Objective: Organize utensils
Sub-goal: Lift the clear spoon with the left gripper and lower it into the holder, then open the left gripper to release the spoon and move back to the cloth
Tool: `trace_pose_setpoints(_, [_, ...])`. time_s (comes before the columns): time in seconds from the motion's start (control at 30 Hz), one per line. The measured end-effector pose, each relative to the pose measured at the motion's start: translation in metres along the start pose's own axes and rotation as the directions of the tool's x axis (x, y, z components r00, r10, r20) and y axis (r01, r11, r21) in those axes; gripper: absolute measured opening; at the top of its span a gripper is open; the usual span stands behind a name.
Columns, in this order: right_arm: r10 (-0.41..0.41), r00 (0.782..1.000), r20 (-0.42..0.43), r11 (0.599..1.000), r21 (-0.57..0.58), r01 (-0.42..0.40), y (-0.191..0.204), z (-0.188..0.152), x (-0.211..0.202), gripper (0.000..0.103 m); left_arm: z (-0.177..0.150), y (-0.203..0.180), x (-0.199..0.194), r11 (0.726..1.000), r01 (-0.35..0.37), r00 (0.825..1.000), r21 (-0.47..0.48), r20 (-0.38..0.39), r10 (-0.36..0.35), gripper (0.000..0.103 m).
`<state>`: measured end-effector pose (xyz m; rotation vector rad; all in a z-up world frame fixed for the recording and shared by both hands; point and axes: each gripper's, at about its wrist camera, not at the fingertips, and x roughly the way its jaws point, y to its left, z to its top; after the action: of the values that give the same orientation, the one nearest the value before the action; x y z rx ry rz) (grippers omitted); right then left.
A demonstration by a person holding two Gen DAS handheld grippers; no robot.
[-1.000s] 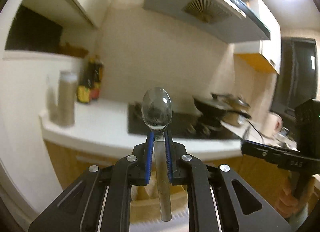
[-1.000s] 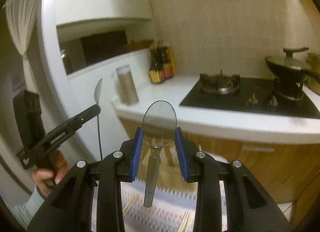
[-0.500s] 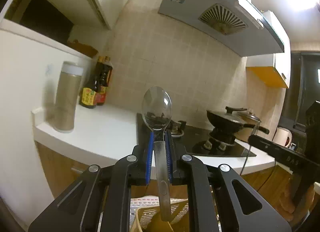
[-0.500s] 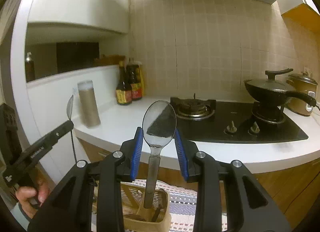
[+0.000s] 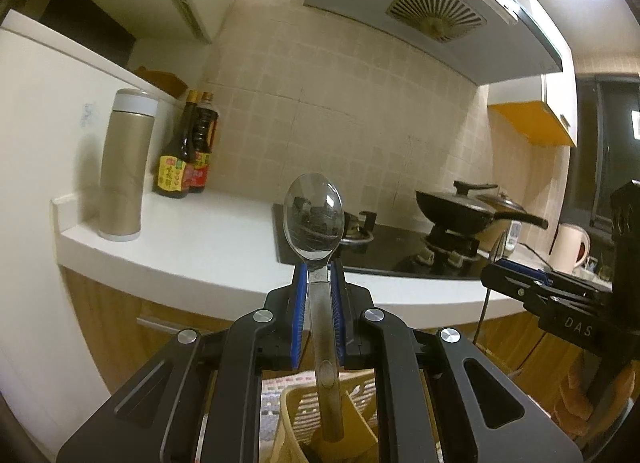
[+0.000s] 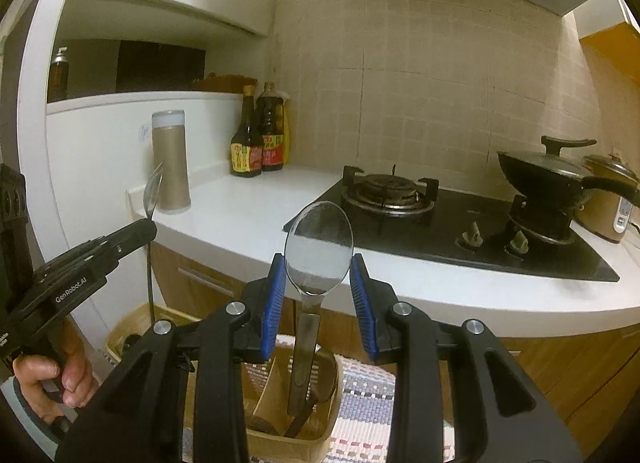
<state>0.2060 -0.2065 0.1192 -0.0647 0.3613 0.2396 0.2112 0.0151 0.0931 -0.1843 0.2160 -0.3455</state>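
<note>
Both spoons hang above beige holders on the floor mat, so I judge the step is putting them in. The left holder (image 5: 320,415) sits under the left gripper (image 5: 319,303), which pinches its spoon (image 5: 314,219) by the neck. The right gripper (image 6: 318,303) stands spread, yet the right spoon (image 6: 319,249) stays upright, handle inside its holder (image 6: 294,439). Next comes lowering and letting go. The holders' insides are mostly hidden.
</note>
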Motion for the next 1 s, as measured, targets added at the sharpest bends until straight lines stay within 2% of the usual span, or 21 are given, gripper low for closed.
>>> trace_pose_setpoints(0.33, [0.064, 0.995, -0.083, 0.997, 0.050, -0.060, -0.007, -0.010, -0.006, 0.031, -0.013, 0.002, -0.010, 0.999, 0.051, 0.998, 0.004, -0.048, -0.051, 0.011])
trace_pose_setpoints(0.37, [0.076, 0.993, -0.095, 0.996, 0.055, -0.071, -0.007, -0.011, -0.008, 0.032, -0.013, 0.001, -0.012, 0.999, 0.051, 0.997, 0.006, -0.053, -0.051, 0.013])
trace_pose_setpoints(0.4, [0.083, 0.991, -0.102, 0.995, 0.059, -0.077, -0.007, -0.012, -0.009, 0.038, -0.014, 0.001, -0.015, 0.999, 0.053, 0.997, 0.007, -0.060, -0.053, 0.017])
trace_pose_setpoints(0.43, [0.088, 0.990, -0.107, 0.995, 0.064, -0.081, -0.008, -0.012, -0.012, 0.049, -0.014, 0.001, -0.018, 0.998, 0.057, 0.996, 0.006, -0.064, -0.056, 0.020])
trace_pose_setpoints(0.47, [0.093, 0.990, -0.108, 0.994, 0.071, -0.085, -0.009, -0.013, -0.015, 0.051, -0.014, 0.001, -0.021, 0.998, 0.059, 0.996, 0.004, -0.068, -0.058, 0.027])
trace_pose_setpoints(0.57, [0.103, 0.988, -0.118, 0.992, 0.086, -0.093, -0.009, -0.014, -0.028, 0.051, -0.013, -0.001, -0.033, 0.998, 0.060, 0.995, 0.010, -0.076, -0.059, 0.033])
trace_pose_setpoints(0.6, [0.096, 0.987, -0.125, 0.992, 0.090, -0.086, -0.009, -0.014, -0.031, 0.051, -0.012, -0.001, -0.037, 0.998, 0.066, 0.994, 0.008, -0.085, -0.066, 0.037])
trace_pose_setpoints(0.7, [0.094, 0.984, -0.154, 0.991, 0.111, -0.078, -0.010, -0.015, -0.045, 0.051, -0.010, -0.003, -0.049, 0.997, 0.078, 0.992, 0.001, -0.101, -0.078, 0.040])
trace_pose_setpoints(0.9, [0.095, 0.964, -0.250, 0.989, 0.134, -0.063, -0.009, -0.019, -0.069, 0.051, -0.005, -0.009, -0.080, 0.994, 0.106, 0.985, -0.027, -0.136, -0.109, 0.043])
trace_pose_setpoints(1.0, [0.097, 0.940, -0.326, 0.989, 0.139, -0.053, -0.007, -0.026, -0.075, 0.051, -0.007, -0.014, -0.092, 0.995, 0.102, 0.982, -0.016, -0.161, -0.103, 0.043])
